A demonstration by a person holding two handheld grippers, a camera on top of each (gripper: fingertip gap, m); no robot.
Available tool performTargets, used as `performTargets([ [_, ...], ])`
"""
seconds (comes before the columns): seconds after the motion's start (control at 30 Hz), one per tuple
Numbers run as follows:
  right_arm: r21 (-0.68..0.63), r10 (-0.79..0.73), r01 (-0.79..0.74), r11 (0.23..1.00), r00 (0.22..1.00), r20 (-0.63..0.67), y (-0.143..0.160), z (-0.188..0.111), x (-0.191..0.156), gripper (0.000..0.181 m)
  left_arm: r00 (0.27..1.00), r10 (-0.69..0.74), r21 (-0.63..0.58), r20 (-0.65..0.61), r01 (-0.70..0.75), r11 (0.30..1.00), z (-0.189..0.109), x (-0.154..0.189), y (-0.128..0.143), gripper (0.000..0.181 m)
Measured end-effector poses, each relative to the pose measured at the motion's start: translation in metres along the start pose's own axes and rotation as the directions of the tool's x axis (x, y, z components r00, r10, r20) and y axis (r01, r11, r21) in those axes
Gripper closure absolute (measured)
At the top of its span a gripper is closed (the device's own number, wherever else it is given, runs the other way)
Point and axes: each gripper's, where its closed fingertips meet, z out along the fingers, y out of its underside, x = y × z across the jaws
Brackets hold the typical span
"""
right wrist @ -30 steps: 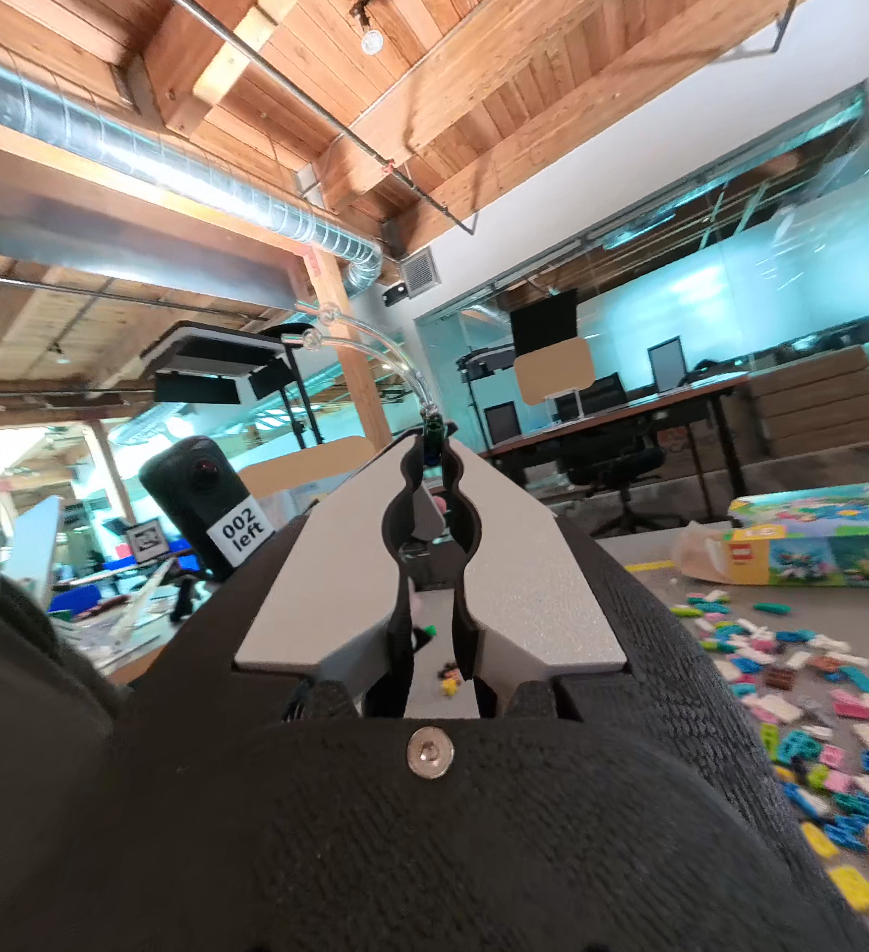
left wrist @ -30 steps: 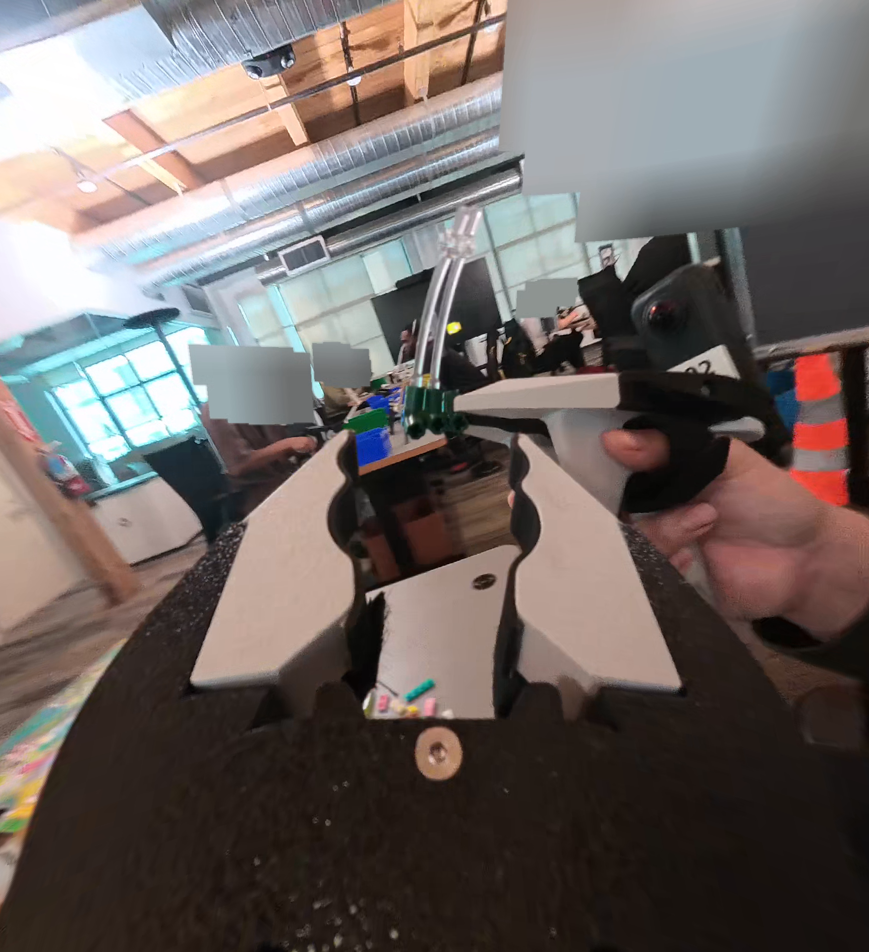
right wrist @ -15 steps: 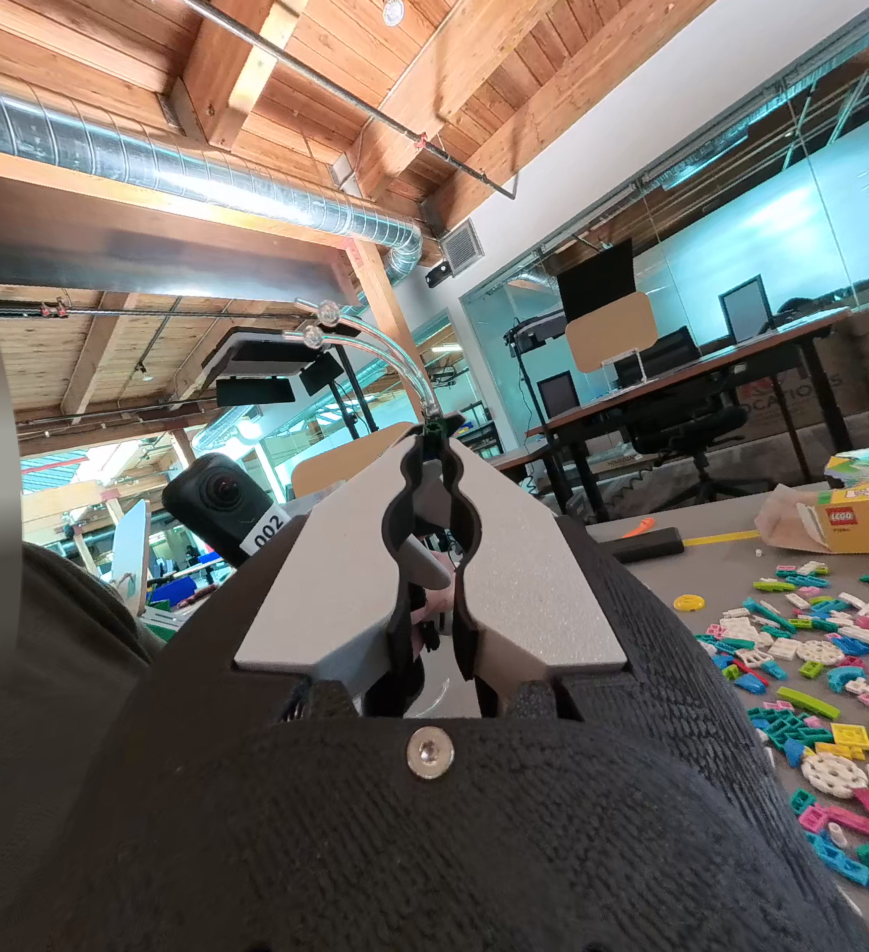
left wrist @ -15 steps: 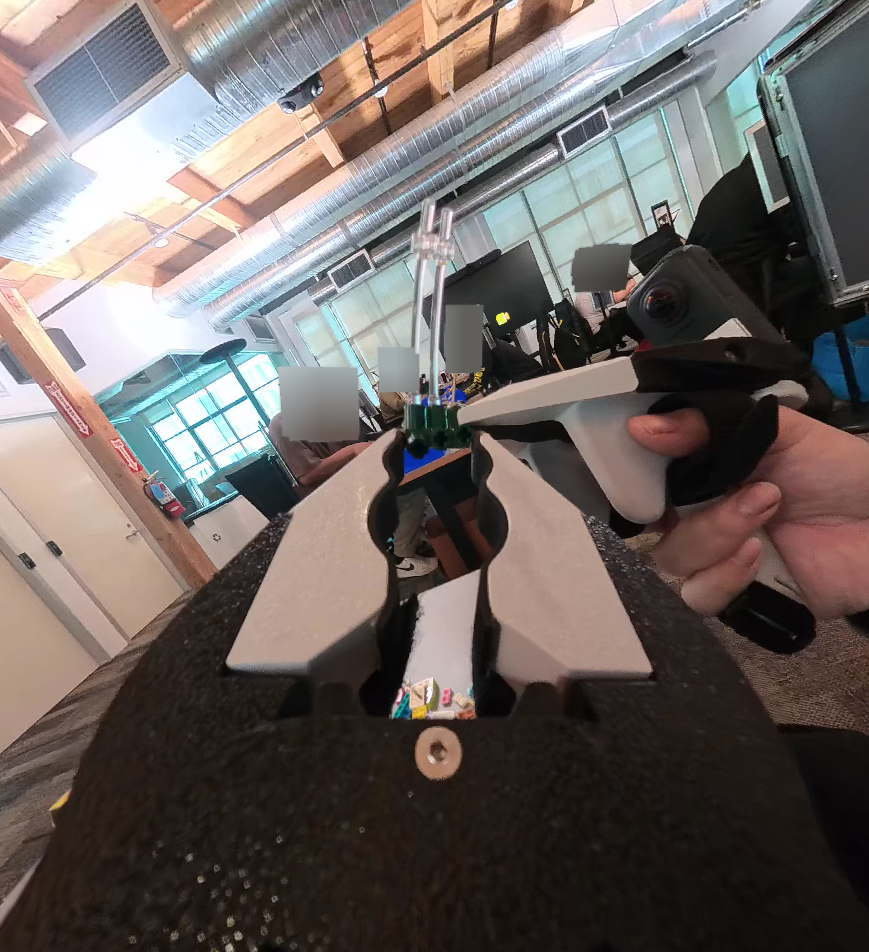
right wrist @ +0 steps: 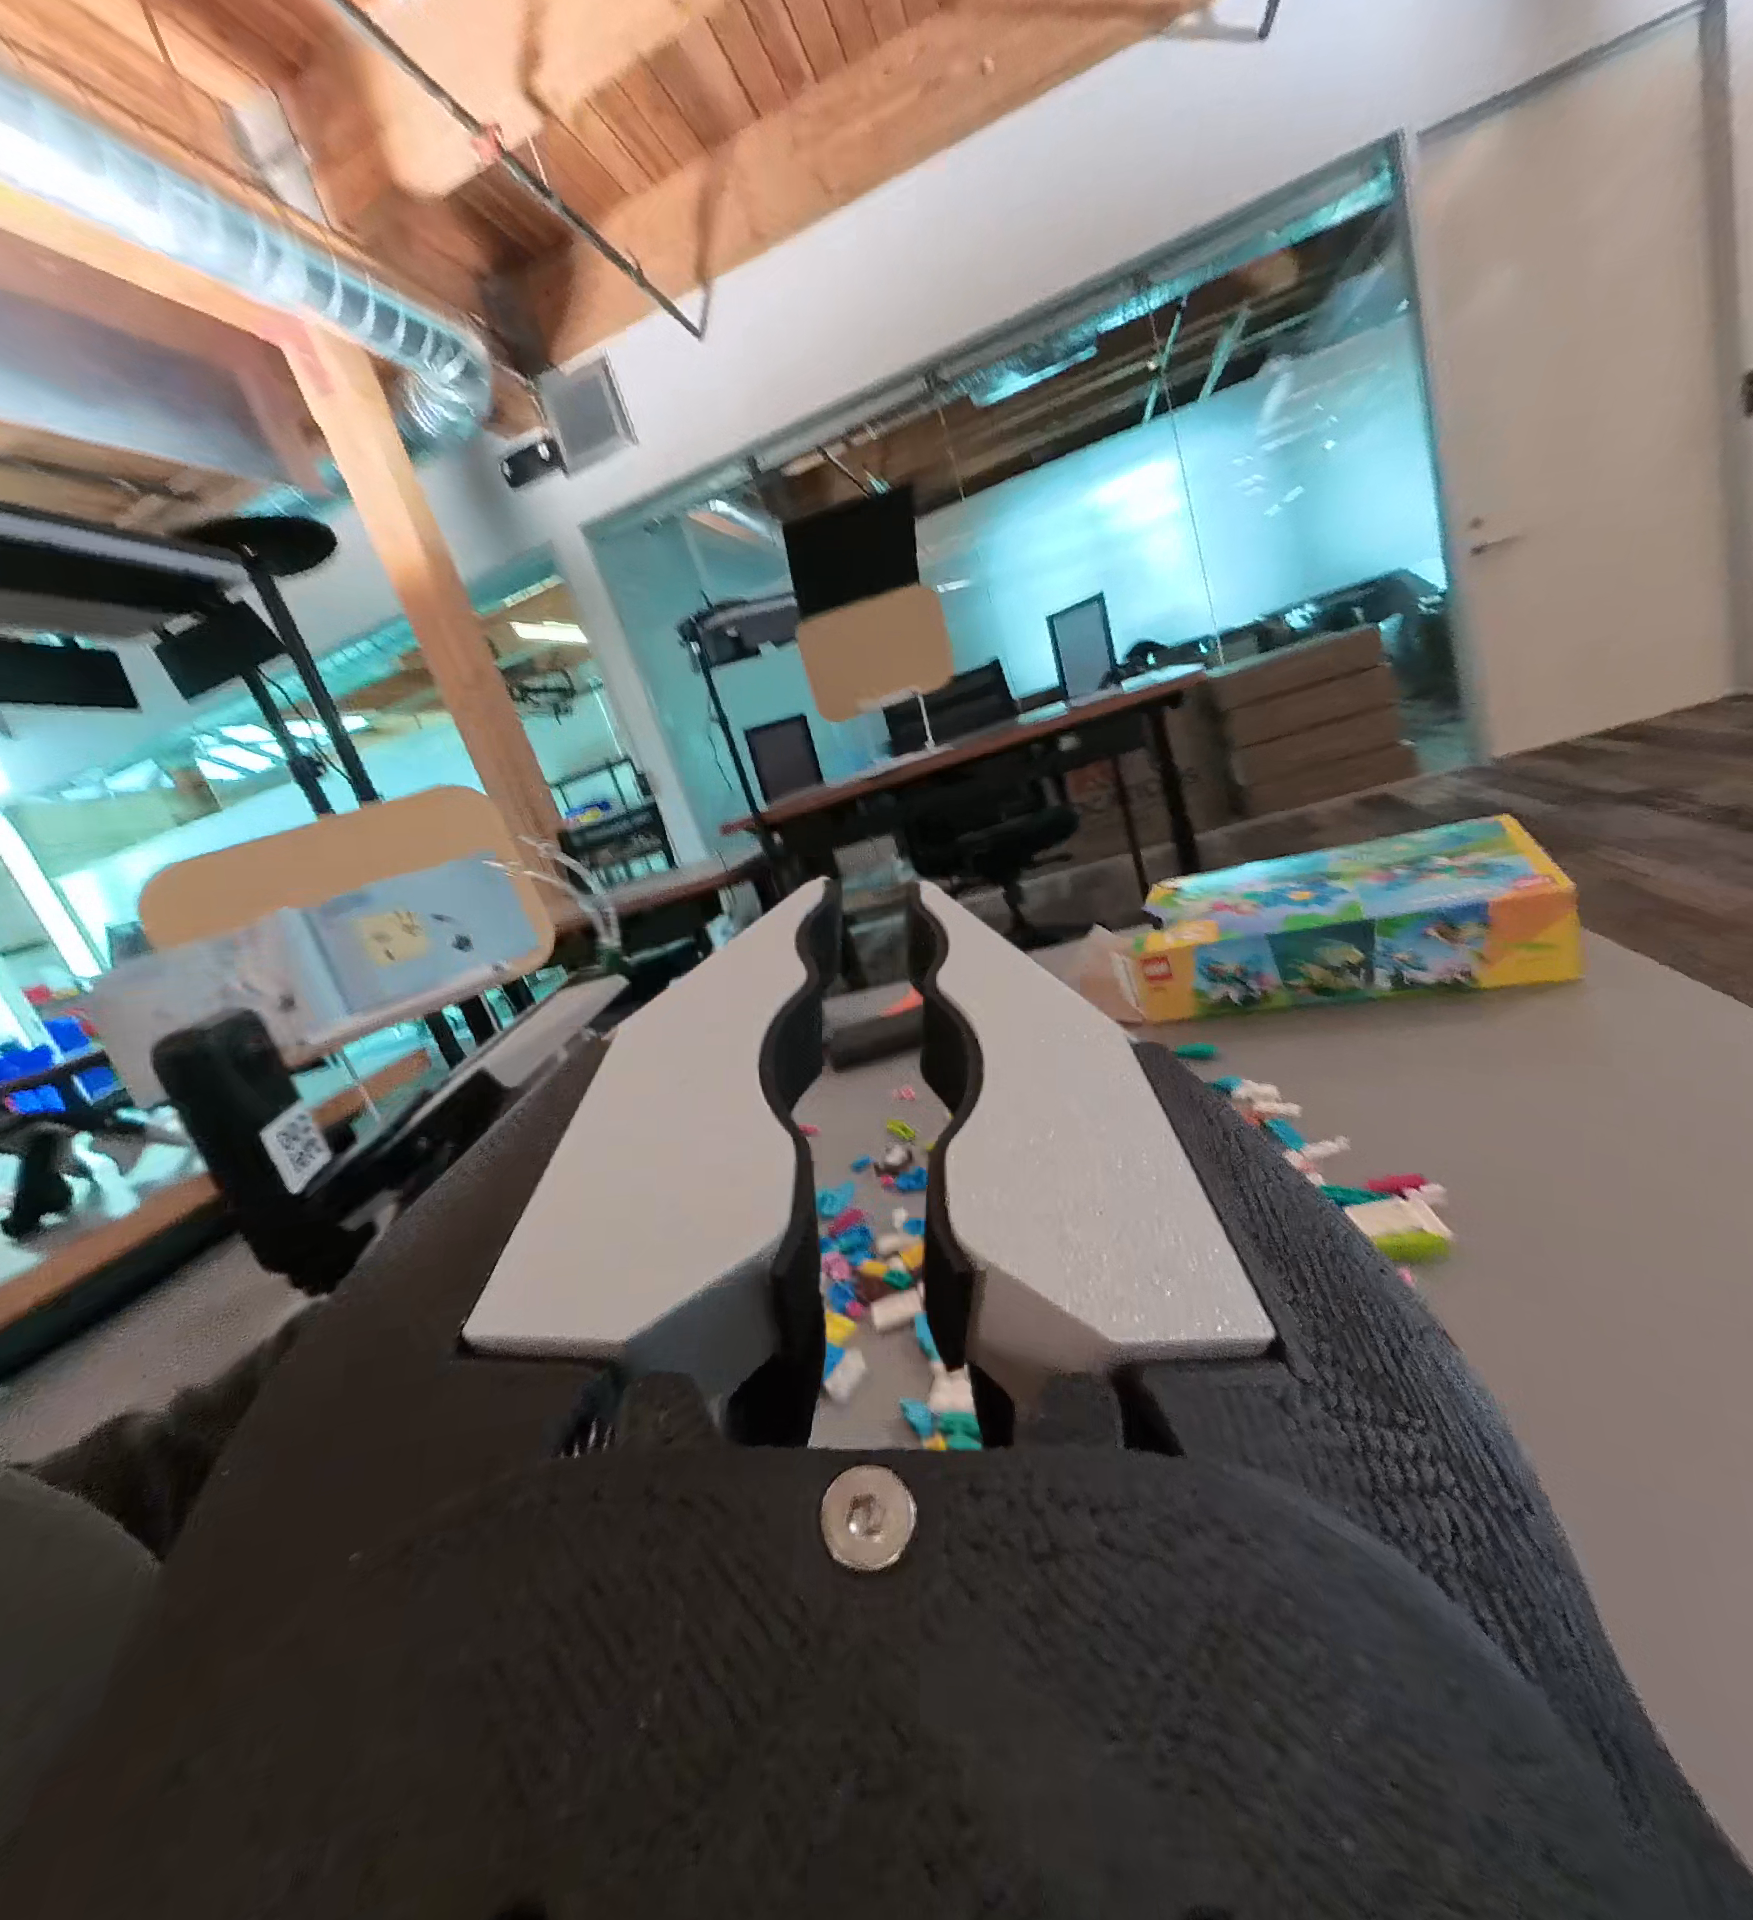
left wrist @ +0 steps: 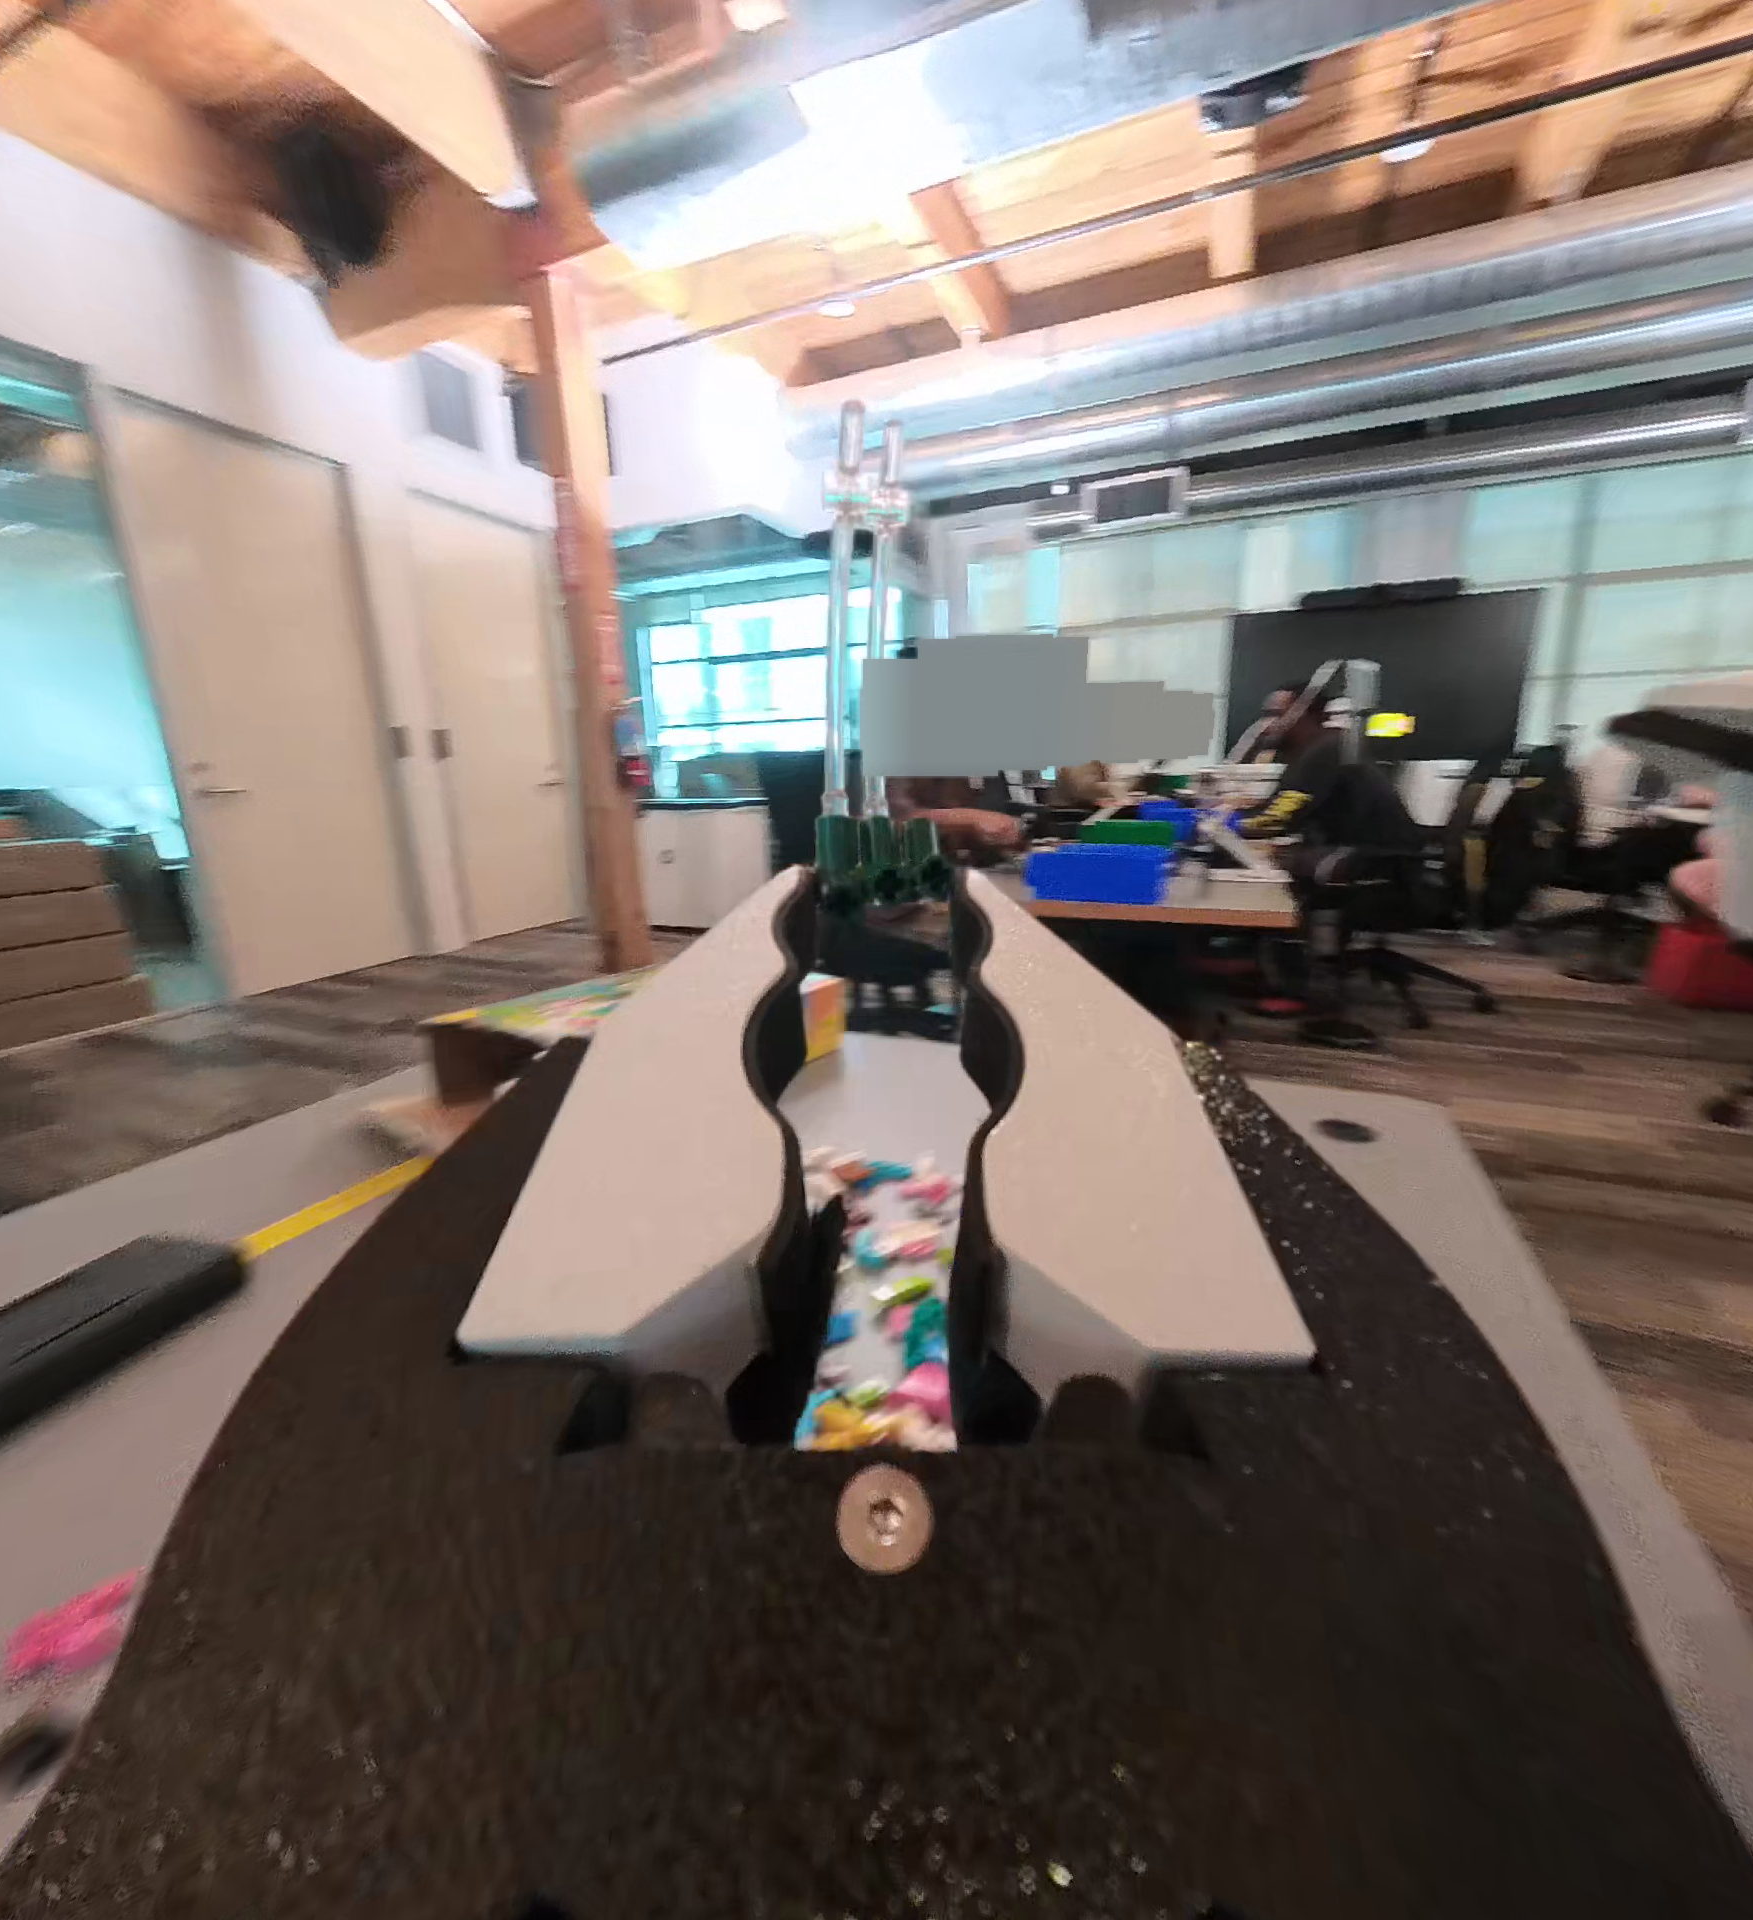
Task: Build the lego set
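Observation:
My left gripper (left wrist: pixel 882 883) is shut on a small dark green lego piece (left wrist: pixel 882 857) with two clear curved stems (left wrist: pixel 867 623) that stand up from it, held above the grey table (left wrist: pixel 1391 1247). My right gripper (right wrist: pixel 872 899) is open by a narrow gap and empty. It is held over the loose coloured bricks (right wrist: pixel 872 1247) on the table. The left gripper's body and black camera (right wrist: pixel 228 1122) show at the left of the right wrist view. The right gripper shows blurred at the far right of the left wrist view (left wrist: pixel 1745 810).
Loose bricks (left wrist: pixel 882 1247) lie on the table below the left gripper. The colourful set box (right wrist: pixel 1350 945) lies at the table's far right. A black flat object (left wrist: pixel 51 1340) lies at the left. An instruction booklet on a stand (right wrist: pixel 394 935) stands left. Desks, chairs and people are beyond. Some 25 cm of space lies between my two pairs of fingers.
My right gripper has let go of the green piece and drawn away. My left gripper has closed on it and holds it alone. Both views have tipped down toward the table.

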Motion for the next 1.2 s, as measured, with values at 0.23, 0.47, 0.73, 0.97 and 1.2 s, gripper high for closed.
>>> performTargets([
  [0.23,-0.244,-0.010,0.045,0.969,0.990,0.144,0.073,0.043,-0.023,0.166,0.977,0.030,0.019,0.213,-0.035,0.999,-0.070,-0.061,0.007,0.158],
  [0.47,-0.590,-0.015,0.444,0.674,0.807,0.591,0.192,0.110,-0.122,0.171,0.939,0.150,0.064,0.308,-0.178,0.982,-0.120,-0.090,-0.055,0.158],
  [0.73,-0.315,0.070,0.883,0.347,0.311,0.948,0.324,0.135,-0.211,0.162,0.926,0.165,0.145,0.341,-0.225,0.964,-0.142,-0.091,-0.102,0.158],
  [0.97,0.017,0.157,0.978,0.209,-0.051,0.986,0.381,0.130,-0.229,0.157,0.925,0.223,0.136,0.307,-0.275,0.952,-0.150,-0.083,-0.127,0.158],
  [1.2,-0.064,0.297,0.994,0.092,0.034,0.954,0.395,0.135,-0.230,0.168,0.922,0.252,0.120,0.294,-0.297,0.947,-0.154,-0.079,-0.138,0.158],
])
